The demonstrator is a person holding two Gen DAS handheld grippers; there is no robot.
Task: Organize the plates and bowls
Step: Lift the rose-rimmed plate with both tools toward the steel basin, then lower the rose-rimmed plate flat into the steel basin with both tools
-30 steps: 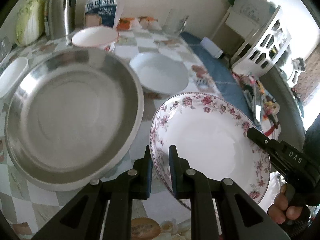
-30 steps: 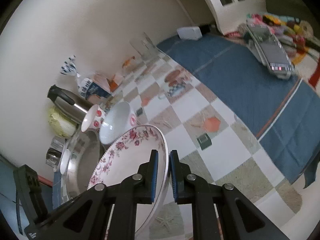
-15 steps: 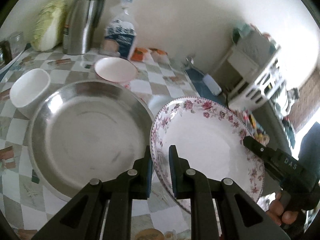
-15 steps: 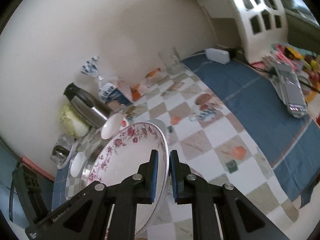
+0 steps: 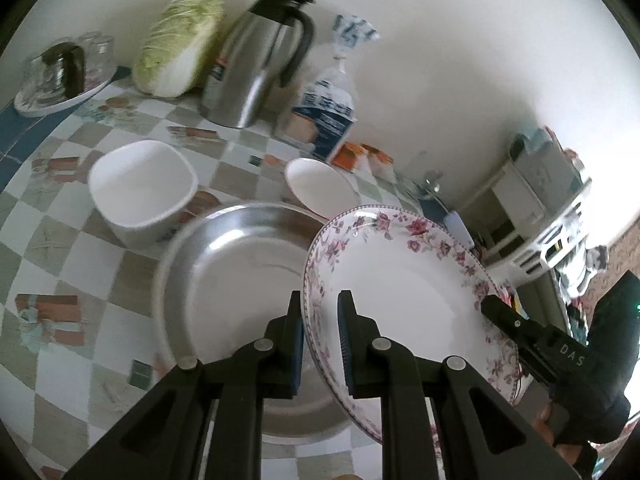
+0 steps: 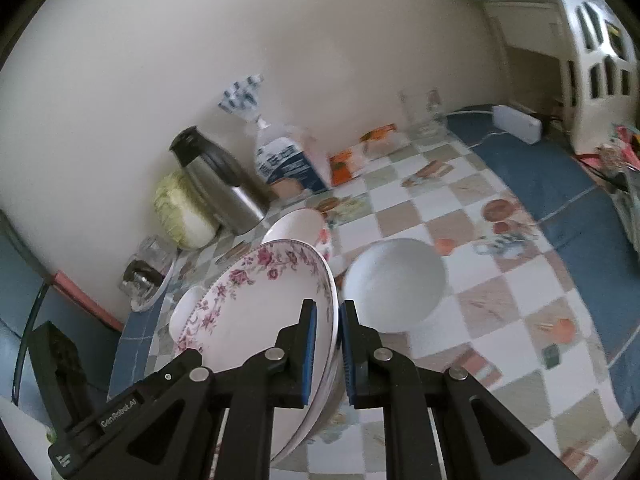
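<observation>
— Where's the plate?

— The plate [image 5: 404, 300] sits between my left claw [image 5: 320, 334] and right claw [image 6: 325, 344], tilted above the metal basin [image 5: 236, 280] on the tabletop [image 5: 72, 264].

— And behind?

— A square bowl [image 5: 140, 188] left, a round bowl [image 5: 320, 188] beyond the basin; kettle [image 5: 256, 60], cabbage [image 5: 176, 48] and bread bag [image 5: 328, 112] against the wall.

Floral plate [image 5: 404, 292] lifted off the table, carried leftward over the steel basin [image 5: 240, 280], tilted more steeply
</observation>
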